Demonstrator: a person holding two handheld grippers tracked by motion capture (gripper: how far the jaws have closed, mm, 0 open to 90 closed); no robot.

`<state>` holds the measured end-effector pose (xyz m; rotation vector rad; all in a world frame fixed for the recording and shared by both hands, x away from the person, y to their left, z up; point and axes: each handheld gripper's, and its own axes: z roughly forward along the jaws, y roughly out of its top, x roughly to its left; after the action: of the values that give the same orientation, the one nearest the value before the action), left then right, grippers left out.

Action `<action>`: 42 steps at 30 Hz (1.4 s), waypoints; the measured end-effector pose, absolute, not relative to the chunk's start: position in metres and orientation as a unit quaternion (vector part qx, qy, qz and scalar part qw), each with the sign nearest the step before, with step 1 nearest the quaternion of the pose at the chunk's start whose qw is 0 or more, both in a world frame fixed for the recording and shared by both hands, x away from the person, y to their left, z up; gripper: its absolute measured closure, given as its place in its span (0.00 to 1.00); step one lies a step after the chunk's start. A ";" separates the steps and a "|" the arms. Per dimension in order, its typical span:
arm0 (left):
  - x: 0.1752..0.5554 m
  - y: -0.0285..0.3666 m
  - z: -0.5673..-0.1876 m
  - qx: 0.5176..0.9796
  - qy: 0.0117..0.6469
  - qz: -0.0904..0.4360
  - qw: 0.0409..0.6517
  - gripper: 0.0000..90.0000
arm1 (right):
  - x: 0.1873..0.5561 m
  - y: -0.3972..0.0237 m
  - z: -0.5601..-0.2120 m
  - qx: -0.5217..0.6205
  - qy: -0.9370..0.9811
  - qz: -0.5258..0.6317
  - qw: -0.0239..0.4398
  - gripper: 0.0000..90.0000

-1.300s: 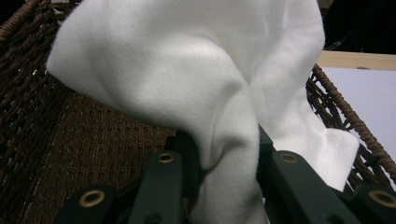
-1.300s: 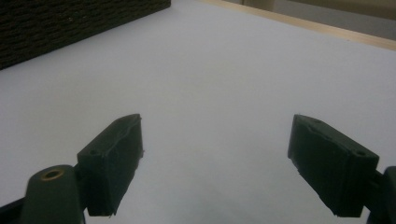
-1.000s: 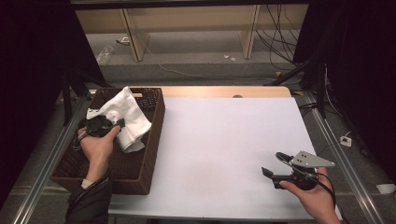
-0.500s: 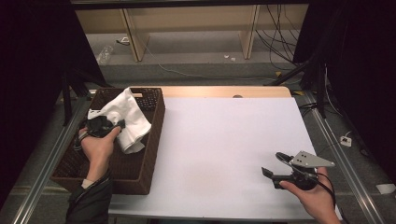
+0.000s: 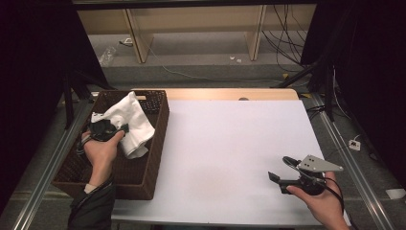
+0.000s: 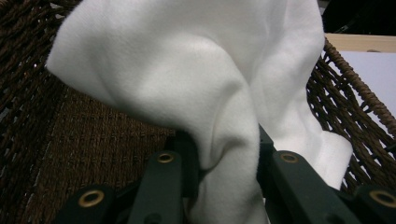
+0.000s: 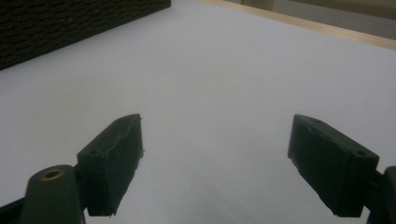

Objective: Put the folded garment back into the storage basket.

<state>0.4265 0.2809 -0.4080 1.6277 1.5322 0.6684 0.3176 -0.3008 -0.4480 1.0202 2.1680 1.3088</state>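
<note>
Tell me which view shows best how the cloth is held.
The left gripper view: the cloth is bunched between the left tool's jaws. The high view shows it small, in the basket. The right gripper view has none of it.

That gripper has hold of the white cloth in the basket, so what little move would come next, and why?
Probably a short lift straight up. The left gripper is shut on the white cloth, which still drapes inside the wicker basket. Raising it should free the cloth from the basket walls before it swings toward the white table, where the right gripper waits open.
</note>
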 end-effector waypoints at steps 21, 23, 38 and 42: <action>0.428 0.283 -0.412 0.647 0.606 0.261 0.382 0.81 | 0.317 -0.301 -0.448 0.366 0.777 0.469 0.205 0.21; 0.428 0.283 -0.413 0.647 0.606 0.261 0.381 0.81 | 0.317 -0.301 -0.448 0.366 0.777 0.469 0.205 0.21; 0.429 0.285 -0.415 0.649 0.609 0.259 0.375 0.80 | 0.317 -0.301 -0.448 0.366 0.777 0.469 0.204 0.21; 0.429 0.286 -0.416 0.649 0.611 0.259 0.373 0.80 | 0.317 -0.301 -0.448 0.366 0.777 0.469 0.204 0.21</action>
<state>0.4292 0.2860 -0.4164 1.6616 1.5659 0.6624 0.3173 -0.3009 -0.4478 1.0204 2.1682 1.3090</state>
